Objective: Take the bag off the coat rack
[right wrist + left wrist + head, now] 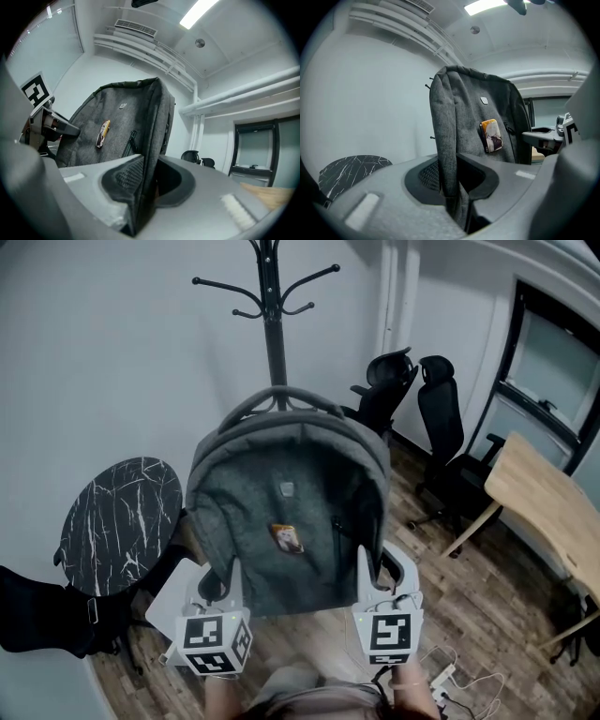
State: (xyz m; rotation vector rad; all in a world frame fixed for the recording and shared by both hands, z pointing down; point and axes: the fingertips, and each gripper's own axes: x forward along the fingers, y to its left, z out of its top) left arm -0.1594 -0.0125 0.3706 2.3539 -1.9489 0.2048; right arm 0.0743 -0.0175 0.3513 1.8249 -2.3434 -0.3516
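A grey fabric backpack (286, 512) with a small orange tag on its front hangs upright in the air in front of the black coat rack (272, 324). My left gripper (228, 582) is shut on the bag's left side edge (447, 154). My right gripper (364, 573) is shut on the bag's right side edge (147, 154). The bag's top handle (281, 399) arches across the rack's pole; whether it still touches a hook I cannot tell. In each gripper view the fabric runs down between the two jaws and is pinched there.
A round black marble-look table (117, 521) stands at the left by the white wall. Two black office chairs (427, 418) stand behind the rack at the right. A wooden desk (544, 512) is at the far right. Cables and a power strip (445, 679) lie on the wooden floor.
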